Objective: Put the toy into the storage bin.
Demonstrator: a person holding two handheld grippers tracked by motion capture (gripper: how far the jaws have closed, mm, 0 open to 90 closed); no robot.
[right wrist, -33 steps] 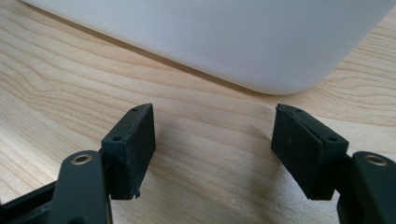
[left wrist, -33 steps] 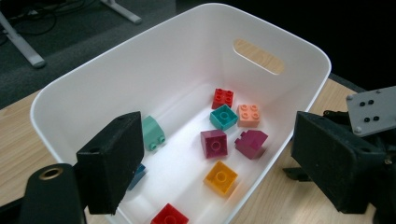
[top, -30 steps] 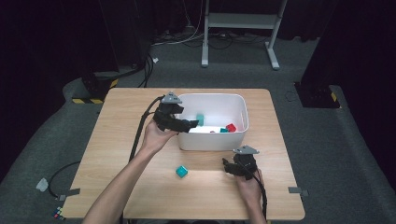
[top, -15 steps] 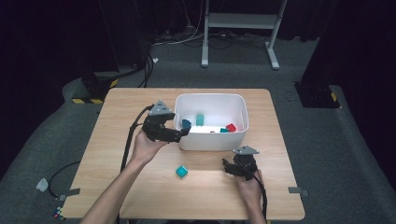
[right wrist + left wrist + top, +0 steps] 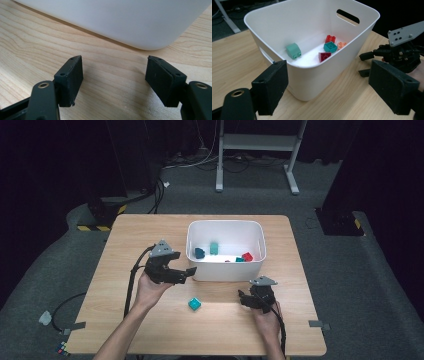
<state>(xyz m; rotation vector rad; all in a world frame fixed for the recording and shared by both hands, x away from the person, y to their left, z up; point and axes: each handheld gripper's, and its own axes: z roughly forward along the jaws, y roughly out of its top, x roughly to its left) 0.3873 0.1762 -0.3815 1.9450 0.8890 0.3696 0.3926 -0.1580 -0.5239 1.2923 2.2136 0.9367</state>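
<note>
Place: a lab or recording studio
Walls: black curtains point(image 5: 60, 160) all round
Floor: grey carpet point(image 5: 350, 285) with loose black cables point(image 5: 155, 195)
Furniture: pale wooden counter point(image 5: 150, 235); grey metal stand point(image 5: 260, 145)

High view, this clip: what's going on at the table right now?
A person is sorting toy bricks into a white bin with a claw in each hand. The left claw hangs open and empty beside the bin's near-left corner; the right claw rests open on the table in front of the bin. Several bricks lie in the bin; one teal brick sits on the table between the claws.
</note>
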